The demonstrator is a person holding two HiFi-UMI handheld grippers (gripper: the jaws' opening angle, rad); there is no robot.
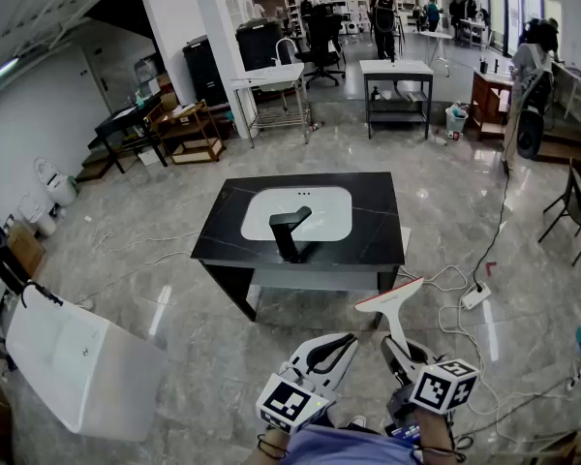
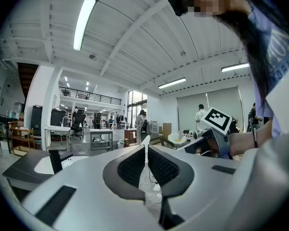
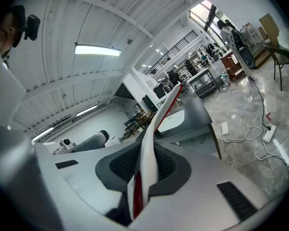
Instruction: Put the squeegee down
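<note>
- Gripping the squeegee [image 3: 148, 162] by its white handle with the right gripper [image 1: 399, 352], jaws pressing nearly closed on it.
- Holding the squeegee in the air at lower centre-right of the head view, blade end uppermost, just below the black desk [image 1: 373, 223] in the frame.
- Carrying the left gripper [image 2: 146, 153] with jaws together and nothing between them, just left of the right one.
- Showing a white sink basin [image 1: 310, 206] and a black faucet [image 1: 289, 232] on the desk at frame centre.
</note>
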